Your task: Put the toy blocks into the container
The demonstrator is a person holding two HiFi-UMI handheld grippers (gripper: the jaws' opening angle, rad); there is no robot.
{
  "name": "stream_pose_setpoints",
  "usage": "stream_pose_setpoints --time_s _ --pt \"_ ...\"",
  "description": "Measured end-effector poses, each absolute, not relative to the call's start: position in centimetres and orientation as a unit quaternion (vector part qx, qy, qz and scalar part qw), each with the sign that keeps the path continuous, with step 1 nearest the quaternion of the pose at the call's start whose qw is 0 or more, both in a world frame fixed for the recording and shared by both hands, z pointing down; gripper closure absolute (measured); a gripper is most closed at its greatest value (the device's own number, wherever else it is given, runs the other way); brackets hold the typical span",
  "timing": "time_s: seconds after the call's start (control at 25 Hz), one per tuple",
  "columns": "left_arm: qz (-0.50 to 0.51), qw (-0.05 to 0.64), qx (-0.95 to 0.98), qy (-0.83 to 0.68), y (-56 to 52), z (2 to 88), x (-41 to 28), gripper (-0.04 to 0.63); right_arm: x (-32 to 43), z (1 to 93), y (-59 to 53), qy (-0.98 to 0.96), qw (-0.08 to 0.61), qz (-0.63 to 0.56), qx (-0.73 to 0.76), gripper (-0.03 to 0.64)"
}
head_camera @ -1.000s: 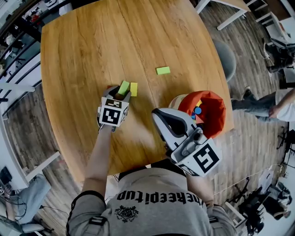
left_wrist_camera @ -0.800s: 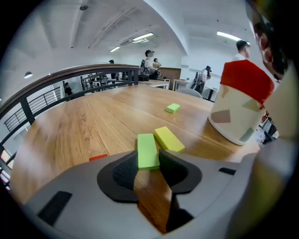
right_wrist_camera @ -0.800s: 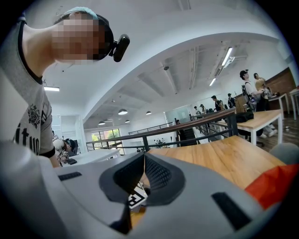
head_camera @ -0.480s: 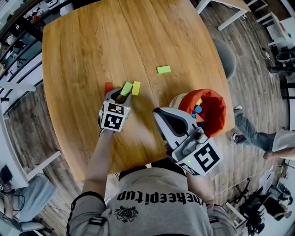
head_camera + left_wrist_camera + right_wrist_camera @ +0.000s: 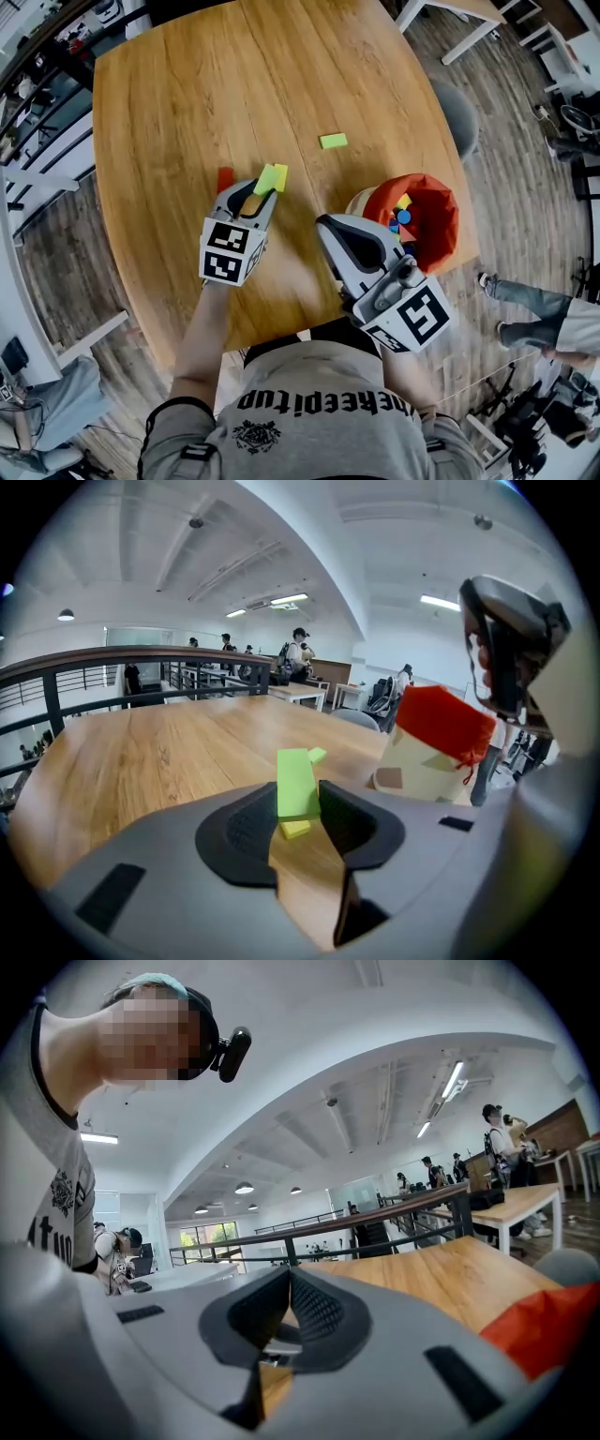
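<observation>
1. Jaws of the left gripper (image 5: 302,822) have just been closing, and a green block (image 5: 297,782) is now pinched between the two pads, standing on its end and a little tilted.
2. The green block is held clear of the table (image 5: 187,94); no part of it is seen to touch the wood.
3. A yellow block (image 5: 294,829) is seen lying flat on the table, just under and behind the held block.
4. The jaws of the right gripper (image 5: 290,1302) are pressed together, and nothing is caught between them. This gripper is held just beside the container (image 5: 441,225), on its left in the head view.
5. The container, with a red cloth rim and a pale body, is placed near the right edge of the table. Some coloured blocks (image 5: 401,217) are seen inside it.
6. A second green block (image 5: 332,141) is left alone farther up the table, well apart from both grippers.
7. A red block (image 5: 224,178) is seen on the table just left of the left gripper's jaws, partly hidden by them.
</observation>
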State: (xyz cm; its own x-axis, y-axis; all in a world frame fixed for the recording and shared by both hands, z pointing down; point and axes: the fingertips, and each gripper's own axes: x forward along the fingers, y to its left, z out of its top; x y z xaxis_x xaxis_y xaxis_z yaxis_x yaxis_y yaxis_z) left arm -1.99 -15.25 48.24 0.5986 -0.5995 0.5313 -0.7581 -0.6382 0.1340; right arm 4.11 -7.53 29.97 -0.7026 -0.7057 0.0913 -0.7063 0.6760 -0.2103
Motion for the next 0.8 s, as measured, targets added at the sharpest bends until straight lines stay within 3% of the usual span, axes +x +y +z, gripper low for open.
stream_pose_setpoints --time_s 0.8 --pt "0.109 0.111 0.943 -0.294 -9.1 36.5 5.1 0.448 9.2 28.8 -4.2 -0.883 -0.009 0.082 0.463 0.604"
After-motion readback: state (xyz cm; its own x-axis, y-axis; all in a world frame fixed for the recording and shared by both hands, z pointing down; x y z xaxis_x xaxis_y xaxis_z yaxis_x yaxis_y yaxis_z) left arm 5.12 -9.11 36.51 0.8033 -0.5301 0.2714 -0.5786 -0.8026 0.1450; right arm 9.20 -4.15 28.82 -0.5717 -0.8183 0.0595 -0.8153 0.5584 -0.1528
